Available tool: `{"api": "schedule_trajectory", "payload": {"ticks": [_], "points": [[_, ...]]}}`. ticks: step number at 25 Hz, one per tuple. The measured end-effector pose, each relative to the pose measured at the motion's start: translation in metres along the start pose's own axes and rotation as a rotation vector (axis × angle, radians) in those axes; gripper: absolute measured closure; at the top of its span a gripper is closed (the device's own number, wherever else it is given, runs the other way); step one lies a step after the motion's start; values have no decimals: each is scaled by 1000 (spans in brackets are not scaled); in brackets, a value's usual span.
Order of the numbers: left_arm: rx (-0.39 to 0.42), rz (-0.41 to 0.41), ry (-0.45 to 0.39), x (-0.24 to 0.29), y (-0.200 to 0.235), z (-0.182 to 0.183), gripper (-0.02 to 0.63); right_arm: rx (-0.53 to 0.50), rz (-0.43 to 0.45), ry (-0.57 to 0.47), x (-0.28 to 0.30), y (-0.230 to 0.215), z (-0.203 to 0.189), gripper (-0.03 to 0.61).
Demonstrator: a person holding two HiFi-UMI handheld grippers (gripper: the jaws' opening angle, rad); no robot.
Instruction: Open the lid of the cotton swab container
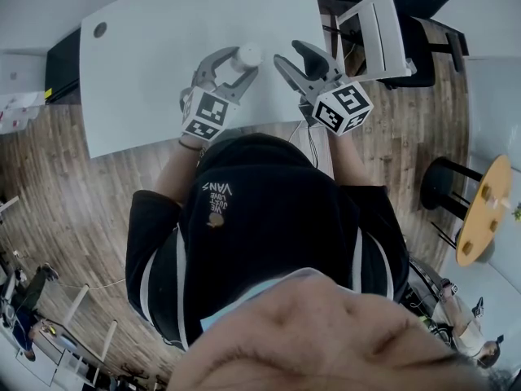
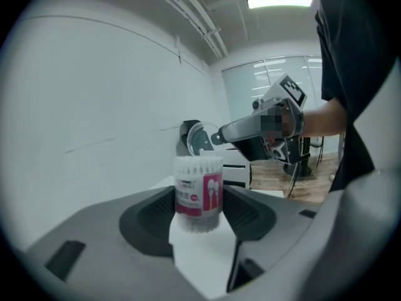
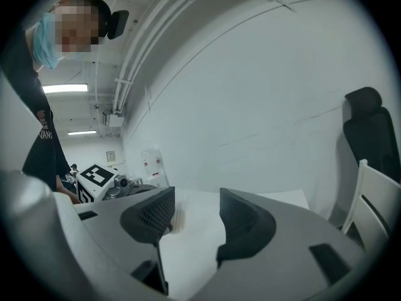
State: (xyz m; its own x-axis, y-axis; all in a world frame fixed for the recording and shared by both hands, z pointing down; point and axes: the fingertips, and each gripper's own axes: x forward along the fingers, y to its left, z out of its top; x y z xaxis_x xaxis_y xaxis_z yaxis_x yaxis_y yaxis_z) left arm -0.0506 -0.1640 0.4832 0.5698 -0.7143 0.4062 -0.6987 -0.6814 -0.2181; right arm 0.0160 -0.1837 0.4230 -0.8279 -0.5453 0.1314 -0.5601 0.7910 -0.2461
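Observation:
The cotton swab container (image 1: 247, 55) is a small clear tub with a white top, standing on the white table (image 1: 155, 72). In the left gripper view the cotton swab container (image 2: 198, 192) shows a pink label and stands upright between the dark pads. My left gripper (image 1: 243, 63) is shut on its sides. My right gripper (image 1: 291, 54) hovers just to its right, open and holding nothing. In the right gripper view the jaws (image 3: 195, 215) stand apart, and the container (image 3: 178, 219) is a pale blur beside the left pad.
A white chair (image 1: 378, 31) stands at the table's right end, with a black office chair (image 3: 369, 130) behind it. A black stool (image 1: 444, 182) and a round wooden table (image 1: 480, 210) stand on the wood floor at the right. A cable hole (image 1: 99, 29) marks the table's far left.

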Motion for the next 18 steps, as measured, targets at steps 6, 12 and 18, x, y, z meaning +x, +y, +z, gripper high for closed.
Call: {"api": "schedule_trajectory", "payload": {"ticks": [6,12,18], "points": [[2,-4,-30,-1,1,7,371,9,-43,11,-2,-11,-6,350],[-13,-5,-43,-1,3,12,371,7,-44,10,0,-11,-5,351],[-37,2,-55,0,7,16,371,-1,-43,-10,0,-10,0,351]]}}
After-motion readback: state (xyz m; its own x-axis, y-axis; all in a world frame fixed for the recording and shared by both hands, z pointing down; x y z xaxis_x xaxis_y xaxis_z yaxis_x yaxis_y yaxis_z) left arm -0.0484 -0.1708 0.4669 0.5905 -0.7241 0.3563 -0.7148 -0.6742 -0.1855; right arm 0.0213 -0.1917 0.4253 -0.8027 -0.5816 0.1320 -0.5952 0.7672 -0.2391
